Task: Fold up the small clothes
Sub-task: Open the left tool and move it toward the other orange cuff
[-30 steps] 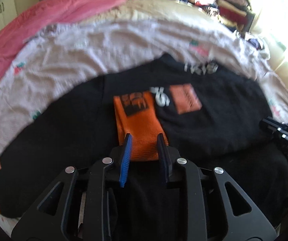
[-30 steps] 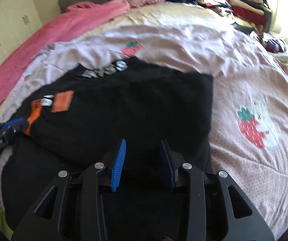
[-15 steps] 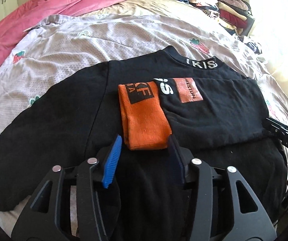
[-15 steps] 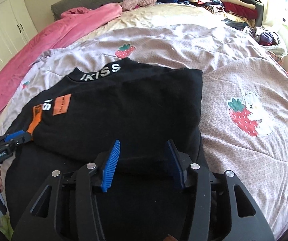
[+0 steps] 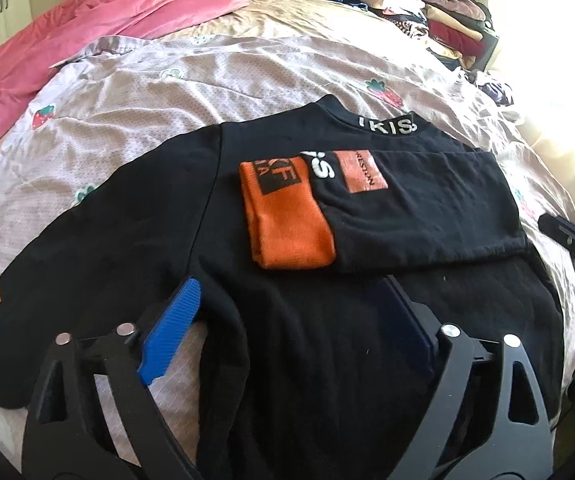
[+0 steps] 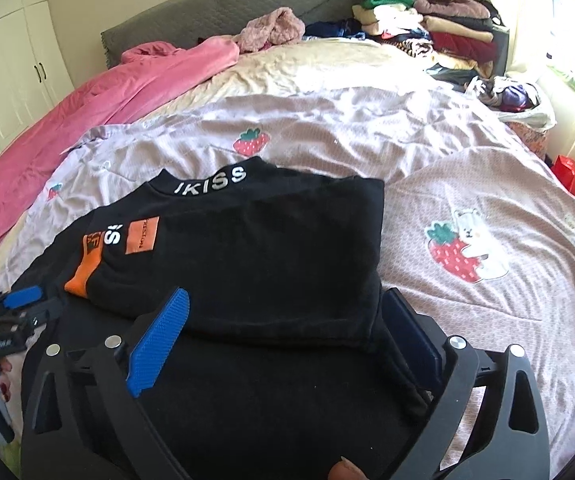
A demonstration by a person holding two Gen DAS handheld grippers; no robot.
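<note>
Now black sweatshirt (image 5: 287, 208) flat, collar toward headboard (image 6: 227, 12).

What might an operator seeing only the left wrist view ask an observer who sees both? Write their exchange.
Operator: Is the right hand-held gripper holding the black sweater?
Observer: No; its jaws are opening, with the folded edge between them, unpinched.
Operator: What lies on the bedspread to the right of the sweater?
Observer: A printed bear hugging a strawberry.
</note>
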